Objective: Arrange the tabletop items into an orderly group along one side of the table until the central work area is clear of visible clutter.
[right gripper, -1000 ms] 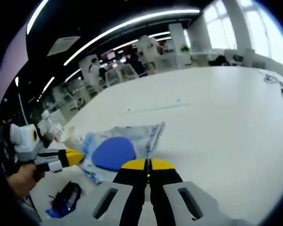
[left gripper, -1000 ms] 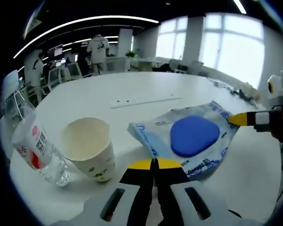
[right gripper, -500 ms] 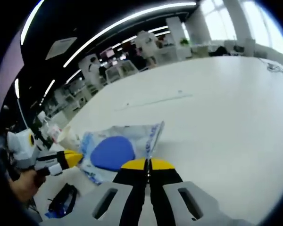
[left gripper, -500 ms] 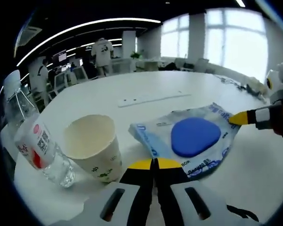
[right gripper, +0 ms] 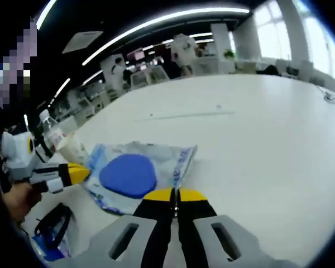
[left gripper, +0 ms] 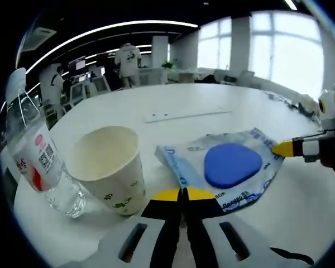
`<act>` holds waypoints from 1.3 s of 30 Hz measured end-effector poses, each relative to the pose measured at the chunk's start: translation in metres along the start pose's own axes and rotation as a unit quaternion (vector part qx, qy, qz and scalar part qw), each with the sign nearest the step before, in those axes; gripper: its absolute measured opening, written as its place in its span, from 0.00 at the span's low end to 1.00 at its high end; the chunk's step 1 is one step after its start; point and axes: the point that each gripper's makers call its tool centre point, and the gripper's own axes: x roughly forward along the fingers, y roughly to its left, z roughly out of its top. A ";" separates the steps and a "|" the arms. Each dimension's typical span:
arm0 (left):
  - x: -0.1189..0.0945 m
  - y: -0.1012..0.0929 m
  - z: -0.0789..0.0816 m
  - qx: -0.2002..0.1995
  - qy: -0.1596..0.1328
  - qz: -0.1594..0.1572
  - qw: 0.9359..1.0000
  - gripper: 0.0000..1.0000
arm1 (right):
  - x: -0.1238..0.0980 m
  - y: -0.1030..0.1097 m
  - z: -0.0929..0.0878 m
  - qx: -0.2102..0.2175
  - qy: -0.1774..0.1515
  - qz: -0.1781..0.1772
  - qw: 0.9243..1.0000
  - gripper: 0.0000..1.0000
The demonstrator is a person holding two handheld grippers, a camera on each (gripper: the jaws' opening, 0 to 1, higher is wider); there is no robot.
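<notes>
Both grippers, the left (left gripper: pixel 182 192) and right (right gripper: pixel 175 194), are pinching opposite edges of the packet (left gripper: pixel 229 167) lying centre-frame, its long axis spanning between them.

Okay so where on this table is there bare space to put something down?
The widest bare stretch lies beyond the plastic packet, across the white table toward the far edge and windows. It is crowded beside the left tool, where the paper cup, water bottle and packet sit together.
</notes>
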 end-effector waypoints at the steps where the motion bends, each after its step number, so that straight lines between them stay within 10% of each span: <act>1: 0.001 0.000 -0.001 0.002 -0.001 0.001 1.000 0.02 | 0.000 0.000 0.000 -0.002 0.000 0.000 1.000 0.00; 26: -0.002 -0.002 -0.002 0.026 0.000 0.008 1.000 0.06 | 0.012 -0.013 0.002 -0.035 -0.015 -0.012 0.999 0.03; 39: -0.029 -0.015 0.025 0.101 -0.039 0.006 0.994 0.13 | 0.004 -0.019 0.002 -0.034 -0.011 -0.028 0.999 0.25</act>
